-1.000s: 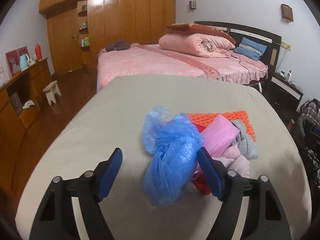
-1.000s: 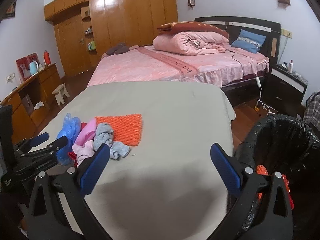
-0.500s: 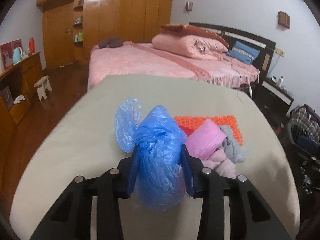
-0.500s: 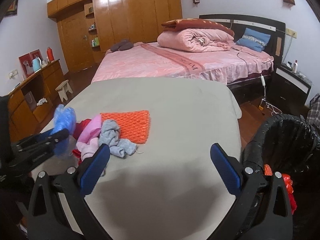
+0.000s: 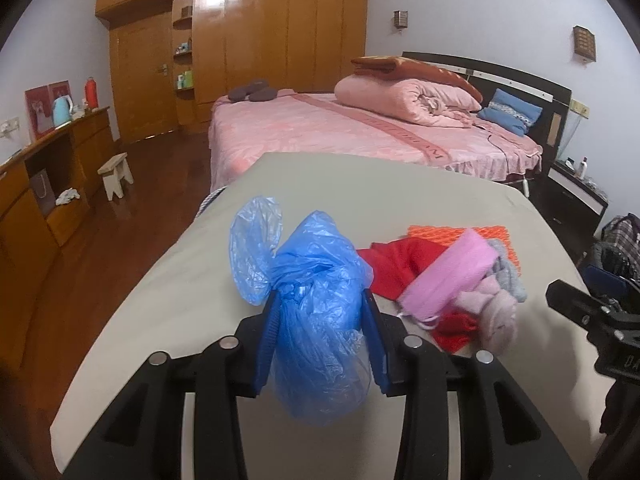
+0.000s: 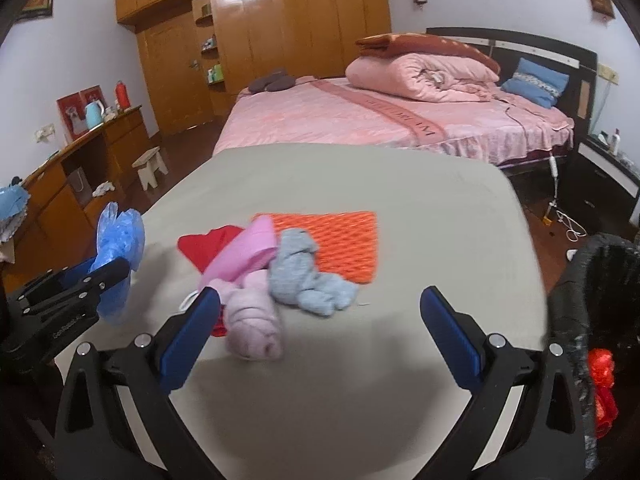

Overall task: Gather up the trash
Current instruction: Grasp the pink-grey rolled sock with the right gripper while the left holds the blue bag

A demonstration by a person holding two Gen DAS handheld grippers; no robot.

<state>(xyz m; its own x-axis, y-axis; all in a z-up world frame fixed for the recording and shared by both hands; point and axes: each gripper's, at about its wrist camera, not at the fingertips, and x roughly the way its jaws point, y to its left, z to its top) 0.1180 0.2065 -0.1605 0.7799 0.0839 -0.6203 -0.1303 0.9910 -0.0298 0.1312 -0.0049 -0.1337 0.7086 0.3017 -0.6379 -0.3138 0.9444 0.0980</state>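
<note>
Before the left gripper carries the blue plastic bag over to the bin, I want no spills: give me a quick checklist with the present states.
1. left gripper clamped on blue plastic bag: ok.
2. Bag lifted clear of the table: cannot tell.
3. Cloth pile not snagged on the bag: ok, apart.
4. right gripper empty and open: ok.
5. Black bin mouth open: ok.
6. Room left inside the bin: cannot tell.

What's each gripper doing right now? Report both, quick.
Left gripper: shut on the blue plastic bag, lifted off the table.
Right gripper: jaws open, holding nothing, over the table.
</note>
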